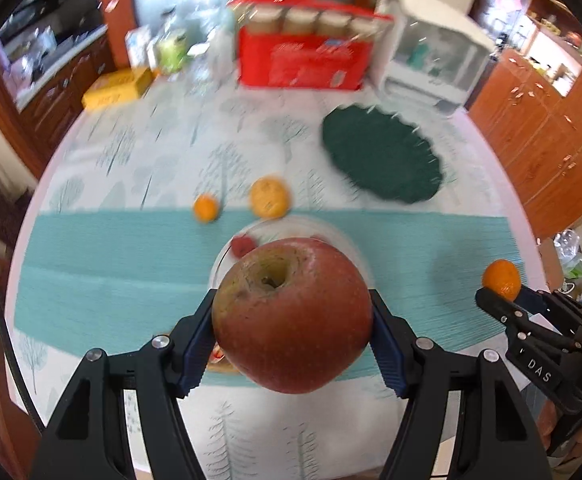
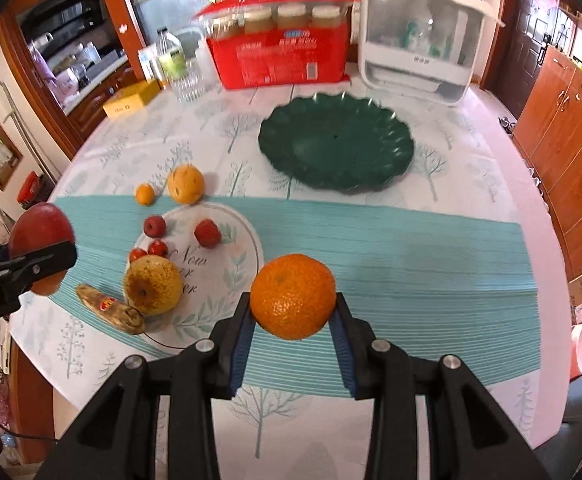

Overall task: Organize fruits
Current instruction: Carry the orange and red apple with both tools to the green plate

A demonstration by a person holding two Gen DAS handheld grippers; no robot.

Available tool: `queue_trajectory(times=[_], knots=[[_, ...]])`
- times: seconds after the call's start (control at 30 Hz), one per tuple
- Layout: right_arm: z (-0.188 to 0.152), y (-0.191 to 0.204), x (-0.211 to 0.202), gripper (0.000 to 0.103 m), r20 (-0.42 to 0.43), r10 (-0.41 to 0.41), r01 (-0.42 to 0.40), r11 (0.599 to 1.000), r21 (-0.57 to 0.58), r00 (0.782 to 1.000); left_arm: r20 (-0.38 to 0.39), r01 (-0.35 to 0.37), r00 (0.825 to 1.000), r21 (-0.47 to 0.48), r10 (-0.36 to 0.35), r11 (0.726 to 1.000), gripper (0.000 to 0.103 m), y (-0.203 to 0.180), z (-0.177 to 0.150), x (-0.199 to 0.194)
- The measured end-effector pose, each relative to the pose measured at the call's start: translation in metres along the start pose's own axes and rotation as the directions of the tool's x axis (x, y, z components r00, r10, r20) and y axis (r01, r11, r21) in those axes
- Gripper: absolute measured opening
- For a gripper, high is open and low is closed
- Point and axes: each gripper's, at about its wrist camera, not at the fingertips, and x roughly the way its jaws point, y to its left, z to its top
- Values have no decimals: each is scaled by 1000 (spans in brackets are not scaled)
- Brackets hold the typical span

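Through the left wrist camera we see our left gripper [image 1: 293, 334] with its jaws clamped on a large red apple [image 1: 291, 316], held above the bench [image 1: 131, 152], stem hollow facing the camera. Below it lies a white plate [image 1: 343, 240], mostly hidden. Beyond sit a small orange [image 1: 206, 208] and a yellow-orange fruit [image 1: 269, 197], with an empty dark green dish [image 1: 383, 154] farther right. At the right edge, the right gripper [image 1: 503, 296] carries a mandarin [image 1: 501, 280].

Through the right wrist camera we see the right gripper [image 2: 293, 322], jaws clamped on the mandarin [image 2: 293, 296] over the teal runner [image 2: 411, 264]. On the white plate [image 2: 235, 248] rest three small red fruits [image 2: 207, 233] and a yellow pear [image 2: 153, 285]; a spotted banana [image 2: 111, 309] lies just beside the pear. The green dish [image 2: 337, 148] stands empty behind, and the apple [image 2: 43, 236] sits in the left gripper [image 2: 47, 260] at the left.
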Motion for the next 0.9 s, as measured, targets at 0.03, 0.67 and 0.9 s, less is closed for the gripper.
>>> queue_trajectory(times=[0.03,0.67,0.9], knots=[[5,-5,-7,37,10,5,-5,1000,0,1000,17,0,1000,20,0,1000,68,-10,7,-7],[165,-62,-47,37,190,-87,101,993,-68,978,192,-92,980,222,49,971,68,-136,188,-17],[198,-84,48,38,75,-81,80,997,11,994,92,-83,994,230,63,970,68,-135,226,101]])
